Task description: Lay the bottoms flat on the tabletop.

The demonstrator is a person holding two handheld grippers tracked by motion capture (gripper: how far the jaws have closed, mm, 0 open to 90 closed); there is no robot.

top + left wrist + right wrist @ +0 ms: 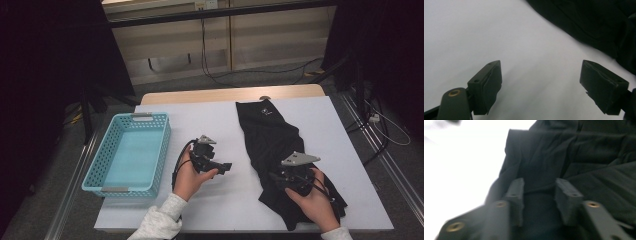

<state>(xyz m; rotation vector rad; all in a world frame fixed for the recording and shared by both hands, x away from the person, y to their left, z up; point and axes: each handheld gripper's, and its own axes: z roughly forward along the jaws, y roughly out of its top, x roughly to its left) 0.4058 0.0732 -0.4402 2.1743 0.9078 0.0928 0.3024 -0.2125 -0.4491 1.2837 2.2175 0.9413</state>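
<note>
Black soft fabric garment (272, 145), matte and heavily creased, lies lengthwise on the right half of the pale lavender tabletop (210, 125), running from the far edge to the near right corner. Small white printed logo near its far end; lettering too small to read. Folds bunch in ridges at the near end.

Right gripper (280, 181), black hard plastic with a grey three-cornered plate on top, sits on the near part of the garment. In the right gripper view its jaws stand part-way closed with a narrow gap, cloth (574, 157) lying between and under the pads; whether the pads pinch it I cannot tell.

Left gripper (224, 168), same build, is over bare tabletop left of the garment, jaws wide apart, nothing between them.

Turquoise rectangular plastic basket (102, 165), perforated lattice walls, stands at the left.
</note>
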